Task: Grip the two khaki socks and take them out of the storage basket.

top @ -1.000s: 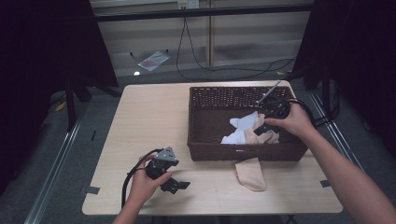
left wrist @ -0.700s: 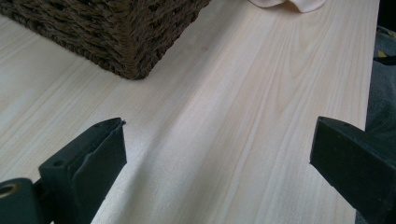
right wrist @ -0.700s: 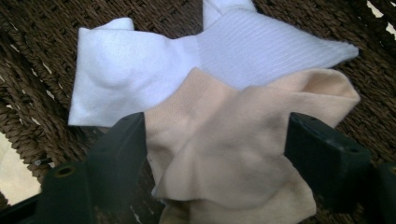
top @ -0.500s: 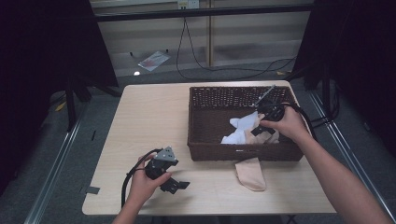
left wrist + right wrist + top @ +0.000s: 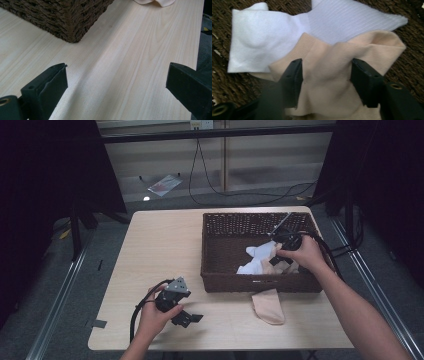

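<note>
High view: the table (image 5: 165,240) carries a brown wicker basket (image 5: 225,270) on its right half. The right hand holds the right gripper (image 5: 286,240) down inside the basket, at its right side, over a heap of socks. A white sock (image 5: 256,257) lies in the basket left of the hand; a bit of beige sock shows just under the hand. A second beige sock (image 5: 267,306) lies on the table, touching the basket's near wall. The left gripper (image 5: 186,316) sits low over the near left part of the table, held in the left hand (image 5: 152,316), well apart from the basket. Its cable (image 5: 137,312) loops to the left of the hand.

Left gripper view: the two jaws stand wide apart with only bare table between them. The basket corner (image 5: 72,27) is at far left; an edge of the second beige sock shows at the top.

Right gripper view: the beige sock (image 5: 325,72) lies bunched on the basket floor, partly over the white sock (image 5: 264,42). The jaws have just been closing, with a raised fold of the beige sock between them. Both pads touch the fabric and pinch the fold up. The white sock lies free, beyond the jaws.
</note>
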Motion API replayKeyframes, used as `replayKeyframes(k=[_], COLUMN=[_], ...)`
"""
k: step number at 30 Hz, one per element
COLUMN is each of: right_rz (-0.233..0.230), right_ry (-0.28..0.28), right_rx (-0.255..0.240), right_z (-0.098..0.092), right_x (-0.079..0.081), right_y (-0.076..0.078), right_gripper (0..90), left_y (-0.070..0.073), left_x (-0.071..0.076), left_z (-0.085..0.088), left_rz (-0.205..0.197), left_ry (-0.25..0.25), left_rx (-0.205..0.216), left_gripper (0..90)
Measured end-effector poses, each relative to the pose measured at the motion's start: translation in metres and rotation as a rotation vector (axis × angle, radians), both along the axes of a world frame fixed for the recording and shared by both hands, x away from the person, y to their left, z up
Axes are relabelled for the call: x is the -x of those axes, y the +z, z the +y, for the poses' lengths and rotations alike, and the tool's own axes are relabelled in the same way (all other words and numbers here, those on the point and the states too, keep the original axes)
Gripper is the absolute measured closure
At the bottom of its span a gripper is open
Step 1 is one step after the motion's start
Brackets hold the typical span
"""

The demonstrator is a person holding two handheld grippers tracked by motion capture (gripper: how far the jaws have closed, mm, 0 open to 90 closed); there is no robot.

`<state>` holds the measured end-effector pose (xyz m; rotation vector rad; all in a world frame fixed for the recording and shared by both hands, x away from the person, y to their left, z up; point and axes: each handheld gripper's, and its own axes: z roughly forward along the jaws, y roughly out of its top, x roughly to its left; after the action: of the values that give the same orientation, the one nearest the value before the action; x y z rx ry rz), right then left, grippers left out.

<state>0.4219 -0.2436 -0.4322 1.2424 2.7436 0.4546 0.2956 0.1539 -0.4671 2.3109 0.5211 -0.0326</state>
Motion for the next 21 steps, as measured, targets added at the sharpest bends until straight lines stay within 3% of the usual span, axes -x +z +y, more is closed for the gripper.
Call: replayKeyframes(k=[4,7,11,21], right_rz=[0.004,0.0,0.007,0.027], right_ry=[-0.004,-0.001,-0.009,0.027], right_rx=[-0.002,-0.009,-0.024,-0.059], right_z=[-0.001,-0.002,-0.003,-0.009], right_x=[0.0,0.0,0.001,0.007], right_y=[-0.001,-0.002,-0.001,0.017], right_gripper=[59.6,74.9,86.3,88.3], left_y=[0.001,0.002,0.002,0.002], left_x=[0.0,0.0,0.0,0.0], left_z=[0.0,0.001,0.001,0.001], left_rz=[-0.007,-0.009,-0.013,-0.015], left_ry=[0.002,0.001,-0.002,0.009], left_rx=[0.002,-0.002,-0.004,0.007], left_gripper=[3.6,3.5,3.5,3.5])
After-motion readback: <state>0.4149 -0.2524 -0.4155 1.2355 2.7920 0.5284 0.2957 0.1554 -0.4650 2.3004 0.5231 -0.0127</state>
